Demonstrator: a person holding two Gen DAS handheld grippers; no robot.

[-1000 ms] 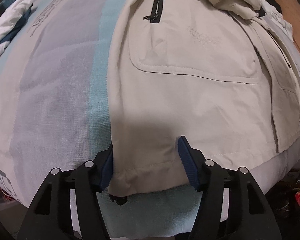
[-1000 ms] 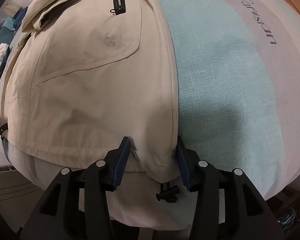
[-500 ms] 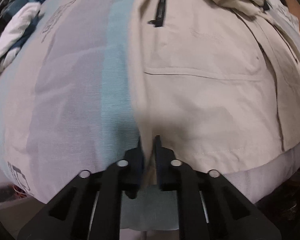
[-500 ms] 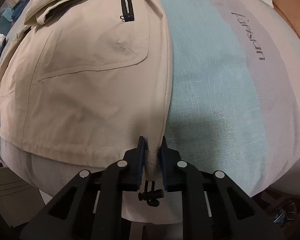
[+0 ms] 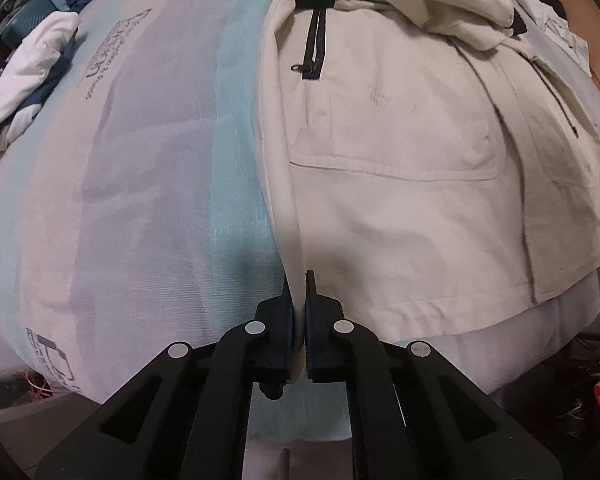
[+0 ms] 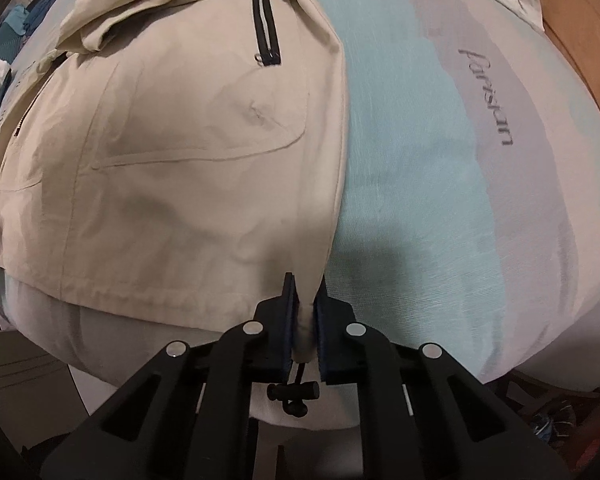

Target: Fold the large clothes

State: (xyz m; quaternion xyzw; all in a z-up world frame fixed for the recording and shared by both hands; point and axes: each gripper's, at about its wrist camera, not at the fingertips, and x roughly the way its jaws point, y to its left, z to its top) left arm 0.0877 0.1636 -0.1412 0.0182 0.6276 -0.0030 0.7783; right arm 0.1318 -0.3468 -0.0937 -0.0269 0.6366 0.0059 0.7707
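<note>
On a striped bedsheet, beige jacket — both grippers' fingers clamped on its hem.

Bedroom, striped bedsheet on mattress, clothes pile (home)

One beige jacket lies on one striped bedsheet. Two black chest zippers visible. Two grippers present.

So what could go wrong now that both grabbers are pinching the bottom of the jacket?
1. Each gripper, left and right, pinches only a thin bit of the jacket's hem, so the cloth might slip out when lifted.
2. The cord toggle dangles by the right gripper and could snag.
3. The loose sleeve bunched on top may flop and spoil the fold.
</note>
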